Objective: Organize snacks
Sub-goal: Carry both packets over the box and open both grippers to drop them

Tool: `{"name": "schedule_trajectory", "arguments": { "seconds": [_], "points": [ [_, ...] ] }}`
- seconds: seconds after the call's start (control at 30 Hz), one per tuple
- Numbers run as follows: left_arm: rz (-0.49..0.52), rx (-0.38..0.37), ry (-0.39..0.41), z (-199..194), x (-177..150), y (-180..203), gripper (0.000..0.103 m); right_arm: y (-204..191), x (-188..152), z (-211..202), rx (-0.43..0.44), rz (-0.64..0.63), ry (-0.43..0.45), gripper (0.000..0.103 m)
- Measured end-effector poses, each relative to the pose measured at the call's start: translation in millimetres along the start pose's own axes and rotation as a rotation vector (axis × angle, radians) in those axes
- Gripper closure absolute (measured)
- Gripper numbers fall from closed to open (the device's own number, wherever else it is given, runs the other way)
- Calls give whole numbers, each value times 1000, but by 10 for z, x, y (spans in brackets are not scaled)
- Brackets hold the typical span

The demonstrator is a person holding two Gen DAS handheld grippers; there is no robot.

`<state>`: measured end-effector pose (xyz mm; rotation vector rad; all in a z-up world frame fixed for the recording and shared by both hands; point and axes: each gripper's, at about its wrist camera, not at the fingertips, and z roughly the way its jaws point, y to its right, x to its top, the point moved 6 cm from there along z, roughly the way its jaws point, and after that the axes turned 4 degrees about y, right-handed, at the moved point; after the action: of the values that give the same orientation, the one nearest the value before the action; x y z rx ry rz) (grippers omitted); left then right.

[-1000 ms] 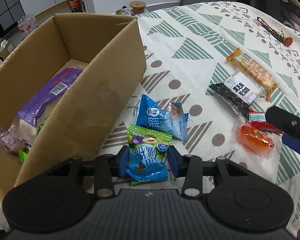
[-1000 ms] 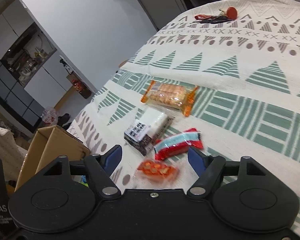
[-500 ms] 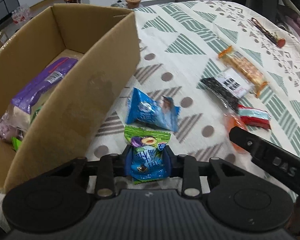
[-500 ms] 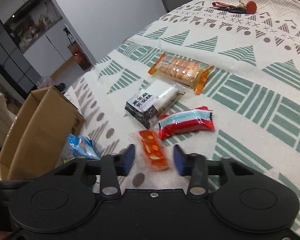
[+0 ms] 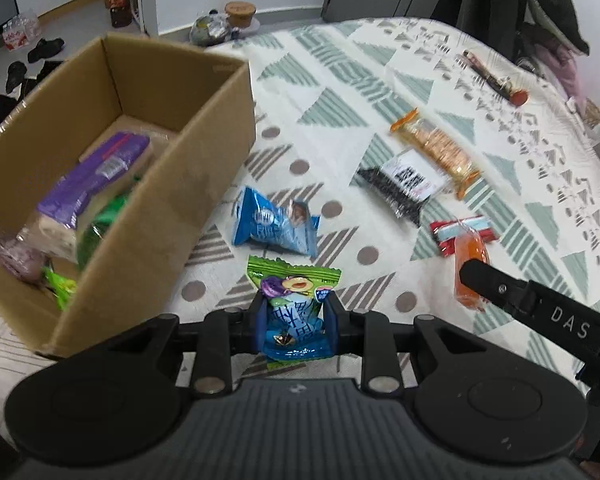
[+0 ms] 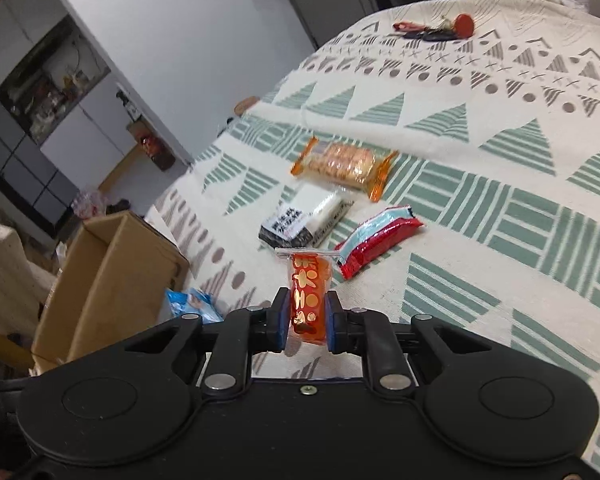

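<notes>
patterned tablecloth (image 5: 340,92) bears snacks beside cardboard box (image 5: 204,184).

Even indoor light, fisheye warp, slight blur.

Home interior, patterned tablecloth (image 5: 340,92), shoes on floor (image 5: 44,46), hanging coats (image 5: 512,4)

The worktop cloth (image 5: 380,92) is cream, printed with green striped triangles, grey-brown dots and small crosses. The cardboard box (image 5: 204,184) is plain tan, with a purple packet (image 5: 96,172) and a bright green one (image 5: 100,228) inside. On the cloth lie a blue packet (image 5: 276,228), an orange-edged biscuit pack (image 5: 436,148), a black pack with a white label (image 5: 404,184) and a red-and-pale-blue wrapper (image 6: 380,236). Blue-padded fingers (image 5: 260,320) pinch a green-and-blue packet (image 5: 294,304); another pair pinches a translucent orange packet with gold print (image 6: 308,296).
</notes>
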<state>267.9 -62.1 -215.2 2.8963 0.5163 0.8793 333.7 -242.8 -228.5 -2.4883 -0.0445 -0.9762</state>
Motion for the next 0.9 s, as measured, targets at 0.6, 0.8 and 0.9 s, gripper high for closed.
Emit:
{"name": "schedule_trajectory", "arguments": {
  "seconds": [0.6, 0.8, 0.9],
  "points": [
    [-35, -37, 99, -794, 302, -202, 75, -597, 106, -554, 48, -19, 114, 86],
    [-47, -51, 121, -970, 340, -298, 75, -793, 119, -626, 57, -39, 130, 86],
    [-54, -52, 135, -1039, 362, -360, 75, -875, 128, -643, 57, -47, 136, 86]
  ]
}}
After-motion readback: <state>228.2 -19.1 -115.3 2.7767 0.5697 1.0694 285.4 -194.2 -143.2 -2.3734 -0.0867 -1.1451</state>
